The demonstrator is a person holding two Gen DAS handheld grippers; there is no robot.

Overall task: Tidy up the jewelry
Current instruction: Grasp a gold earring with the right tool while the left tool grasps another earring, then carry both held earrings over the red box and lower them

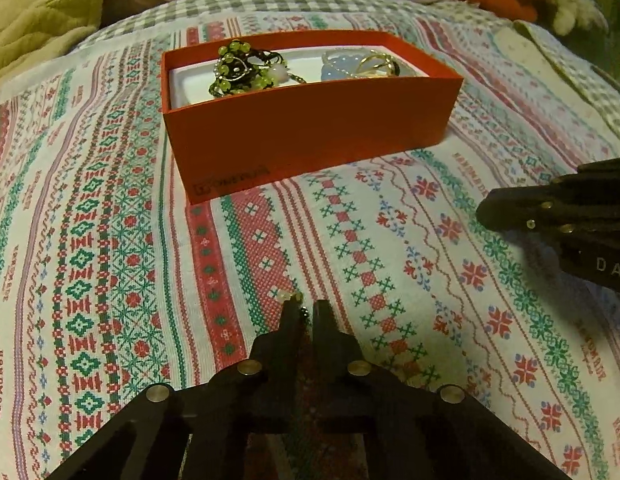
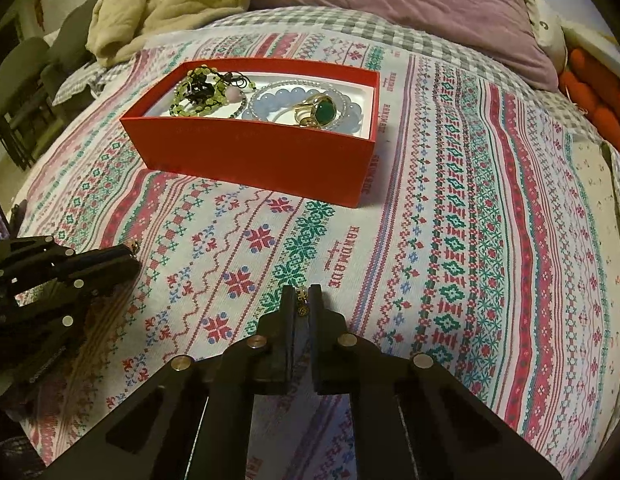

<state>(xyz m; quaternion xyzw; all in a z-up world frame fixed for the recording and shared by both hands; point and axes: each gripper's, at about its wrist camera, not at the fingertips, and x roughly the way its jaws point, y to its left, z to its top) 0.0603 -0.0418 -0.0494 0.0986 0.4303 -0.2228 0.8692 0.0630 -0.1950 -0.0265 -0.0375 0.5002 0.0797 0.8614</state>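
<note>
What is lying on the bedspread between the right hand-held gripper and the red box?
Nothing: in the right wrist view, only bare patterned bedspread separates the right hand-held gripper from the red box.

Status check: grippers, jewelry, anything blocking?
Left gripper shut on pale beaded piece. Right gripper shut on small gold charm. Red cardboard box open, path unobstructed.

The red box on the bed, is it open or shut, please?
Open: the red box has no lid, and its beaded bracelets and green-stone ring show inside.
</note>
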